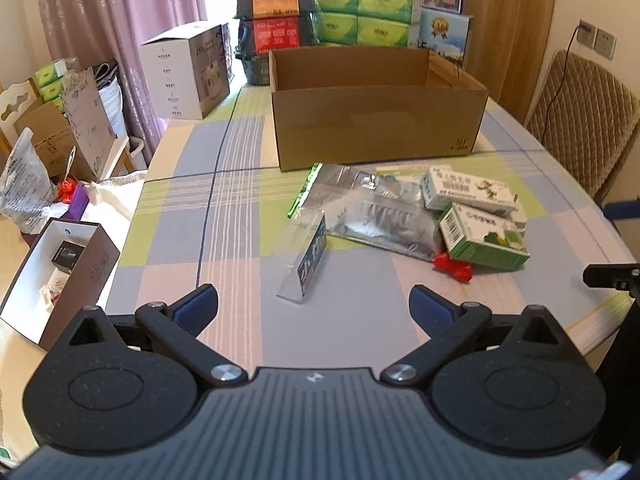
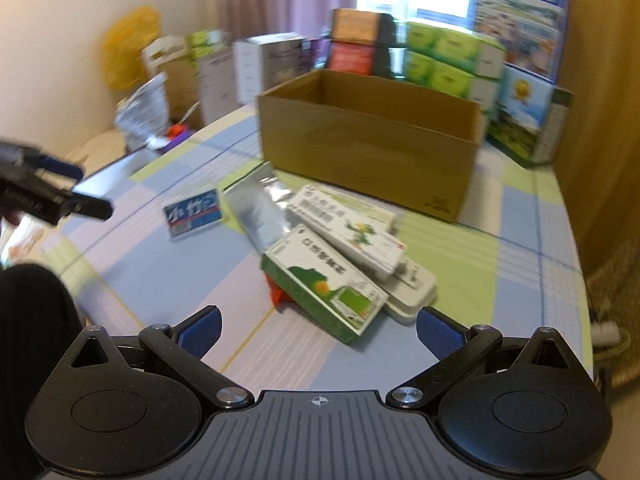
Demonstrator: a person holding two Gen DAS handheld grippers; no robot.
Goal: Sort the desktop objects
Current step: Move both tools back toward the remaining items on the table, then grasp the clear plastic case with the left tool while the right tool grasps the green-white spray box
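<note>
green box (image 2: 326, 284) just ahead of spread right claw (image 2: 318, 330)

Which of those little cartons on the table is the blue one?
The small blue carton, alone to the left of the pile beside the silver foil pouch. The other two cartons are green and white, stacked together.

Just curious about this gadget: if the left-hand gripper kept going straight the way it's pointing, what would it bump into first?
Probably the small blue-labelled packet in clear wrap, which lies just ahead between the open left gripper's fingers. The open brown cardboard box stands further back. Depth is hard to judge.
</note>
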